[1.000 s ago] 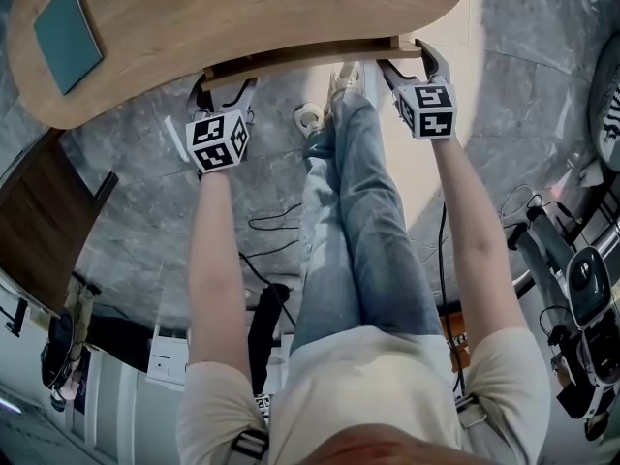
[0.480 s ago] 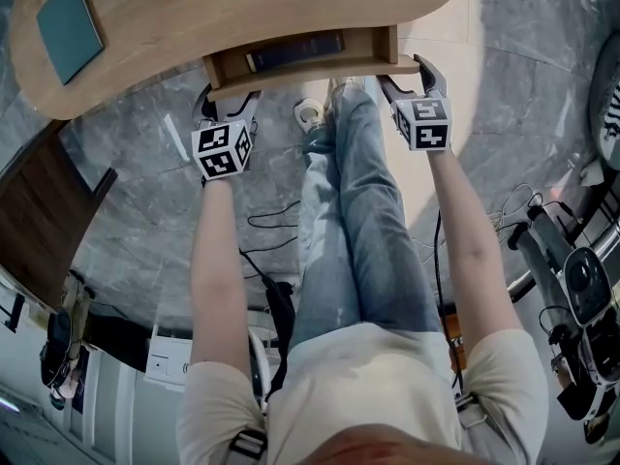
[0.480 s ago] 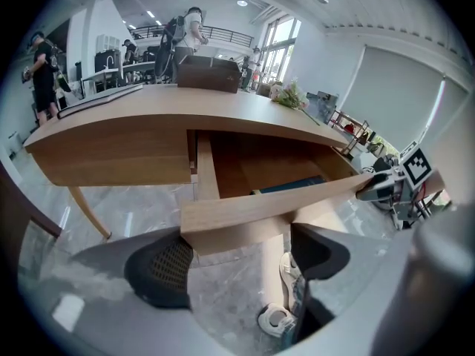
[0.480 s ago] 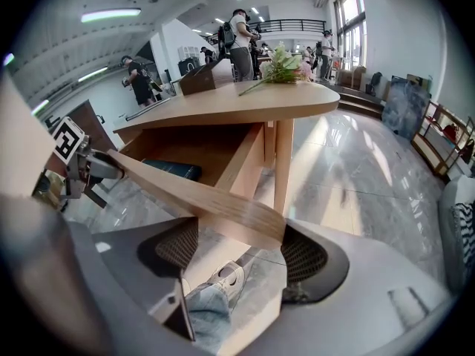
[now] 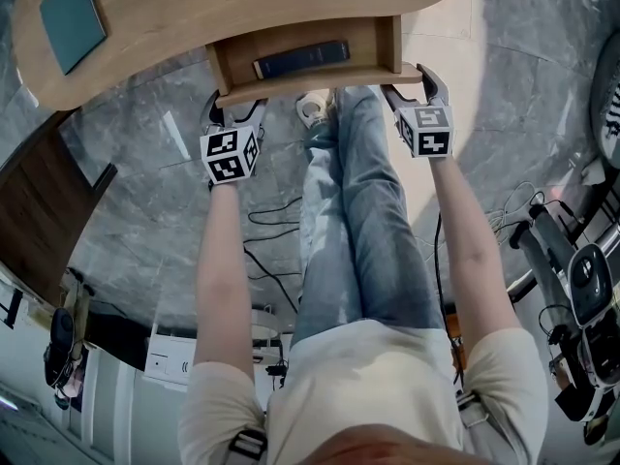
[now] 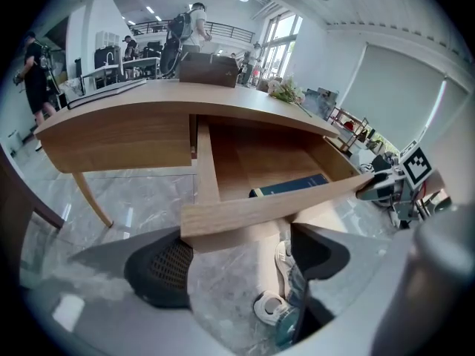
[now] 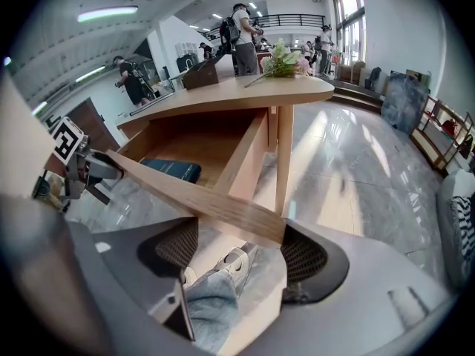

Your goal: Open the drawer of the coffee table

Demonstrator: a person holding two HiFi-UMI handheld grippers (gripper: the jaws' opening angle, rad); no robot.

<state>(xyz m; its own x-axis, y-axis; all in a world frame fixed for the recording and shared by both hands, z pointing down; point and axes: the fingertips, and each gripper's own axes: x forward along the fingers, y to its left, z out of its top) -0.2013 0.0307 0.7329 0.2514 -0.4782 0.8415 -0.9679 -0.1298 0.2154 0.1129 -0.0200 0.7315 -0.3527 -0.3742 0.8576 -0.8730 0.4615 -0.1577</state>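
Note:
The light wooden coffee table [image 5: 232, 8] has its drawer [image 5: 310, 83] pulled out toward me, and a dark blue book [image 5: 301, 58] lies inside it. My left gripper [image 5: 231, 112] sits under the left end of the drawer front. My right gripper [image 5: 412, 77] sits under the right end. In the left gripper view the drawer front [image 6: 274, 210] lies across the top of the wide-apart jaws of the gripper [image 6: 237, 262]. In the right gripper view the panel's end [image 7: 245, 217] rests between the spread pads of the gripper [image 7: 241, 247]. The blue book [image 7: 169, 170] shows in the drawer.
A teal book [image 5: 71, 19] lies on the tabletop's left end, and flowers [image 7: 282, 59] lie on its far end. The person's legs [image 5: 358, 211] and shoes [image 5: 312, 114] reach under the drawer. Dark wooden furniture [image 5: 39, 211] stands left, cables [image 5: 271, 226] cross the marble floor, and equipment [image 5: 581, 289] stands right.
The drawer has slid out from nearly closed to well open, which has uncovered the blue book. Both grippers have drawn back toward me with the drawer front.

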